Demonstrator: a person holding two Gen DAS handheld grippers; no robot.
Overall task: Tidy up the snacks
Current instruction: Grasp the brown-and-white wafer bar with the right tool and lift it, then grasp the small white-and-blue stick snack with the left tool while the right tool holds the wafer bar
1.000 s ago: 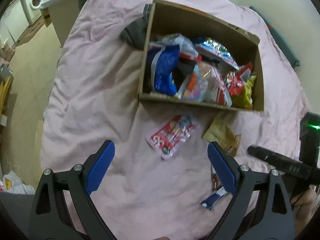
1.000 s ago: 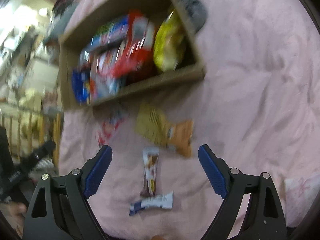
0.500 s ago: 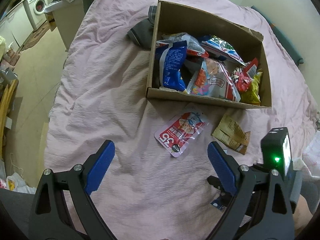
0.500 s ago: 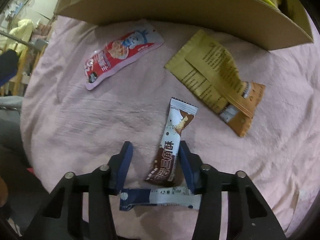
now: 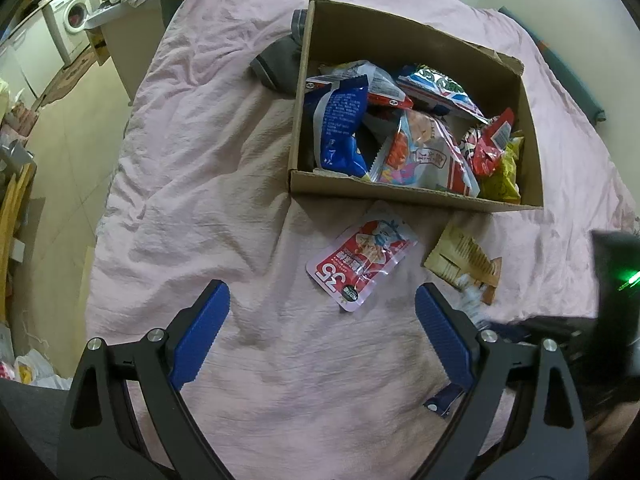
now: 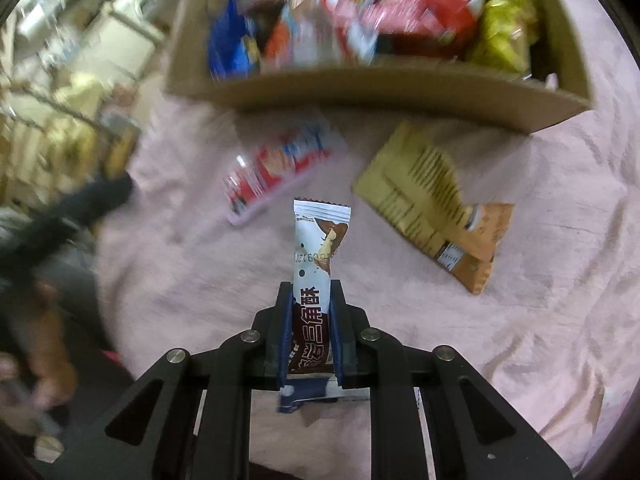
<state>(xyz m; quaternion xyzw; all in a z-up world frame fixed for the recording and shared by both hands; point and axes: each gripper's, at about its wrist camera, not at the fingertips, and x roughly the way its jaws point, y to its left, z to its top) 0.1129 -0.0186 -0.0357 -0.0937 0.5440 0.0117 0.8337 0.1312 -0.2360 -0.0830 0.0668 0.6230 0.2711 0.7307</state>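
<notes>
My right gripper (image 6: 311, 296) is shut on a brown-and-white snack bar (image 6: 318, 240), which sticks up out of its jaws above the pink bedspread. A blue-and-white wrapper (image 6: 304, 394) lies on the spread just under the jaws. A cardboard box (image 5: 416, 194) with several snack packets stands ahead. In front of it lie a red-and-white pouch (image 5: 362, 258) and a tan-and-orange packet (image 5: 464, 258). My left gripper (image 5: 320, 328) hovers open over bare bedspread, short of the red pouch. The right tool (image 5: 612, 312) shows dark at the left view's right edge.
The pink bedspread (image 5: 208, 152) covers a bed whose left edge drops to a tiled floor. A grey garment (image 5: 280, 62) lies against the box's far left corner. A washing machine (image 5: 74, 22) stands far back left. A hand (image 6: 44, 332) shows at the lower left of the right wrist view.
My right gripper came down over the snack bar, shut on it and lifted it off the bedspread. The left gripper stayed open and hardly moved.
</notes>
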